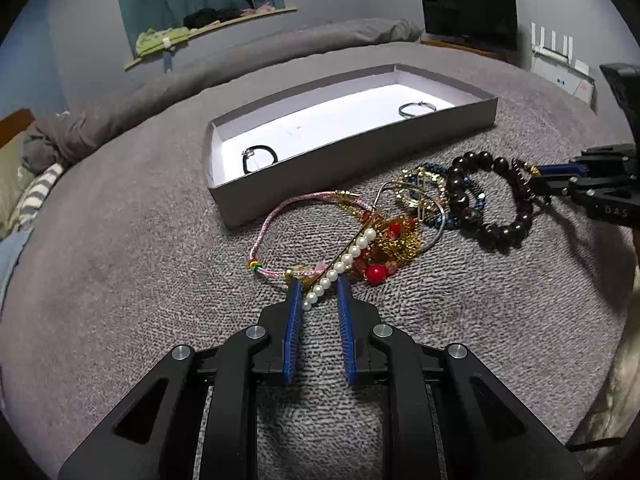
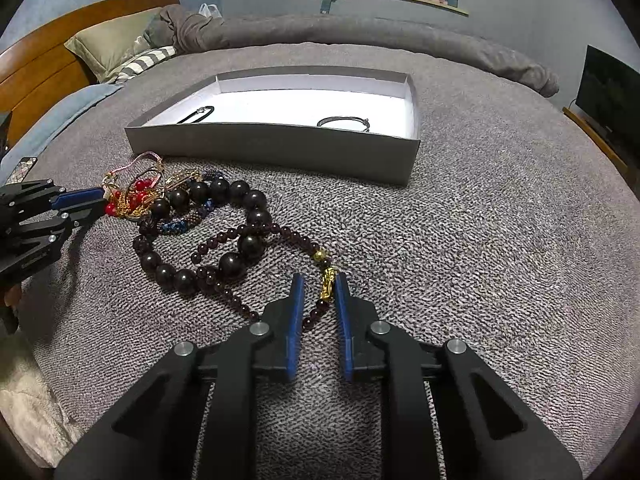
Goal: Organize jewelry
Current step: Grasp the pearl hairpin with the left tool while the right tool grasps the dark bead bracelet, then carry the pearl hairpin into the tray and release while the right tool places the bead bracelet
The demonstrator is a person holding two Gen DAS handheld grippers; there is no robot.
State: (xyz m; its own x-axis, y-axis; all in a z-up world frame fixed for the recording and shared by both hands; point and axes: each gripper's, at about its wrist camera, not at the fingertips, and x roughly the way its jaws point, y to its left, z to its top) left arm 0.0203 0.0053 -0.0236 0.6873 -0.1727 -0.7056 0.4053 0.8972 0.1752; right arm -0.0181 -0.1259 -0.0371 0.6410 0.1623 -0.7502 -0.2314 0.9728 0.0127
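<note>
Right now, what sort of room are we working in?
Most likely a bedroom: the jewelry pile and grey box sit on a grey bedspread, with a pillow against a wooden headboard and a dark screen by the wall.

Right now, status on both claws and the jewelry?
Left claw shut on pearl pin. Right claw shut on gold charm of thin bead strand. Pile tangled; two pieces in box.

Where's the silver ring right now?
In both views the silver ring lies inside the grey box, at its right end, opposite the black band.
</note>
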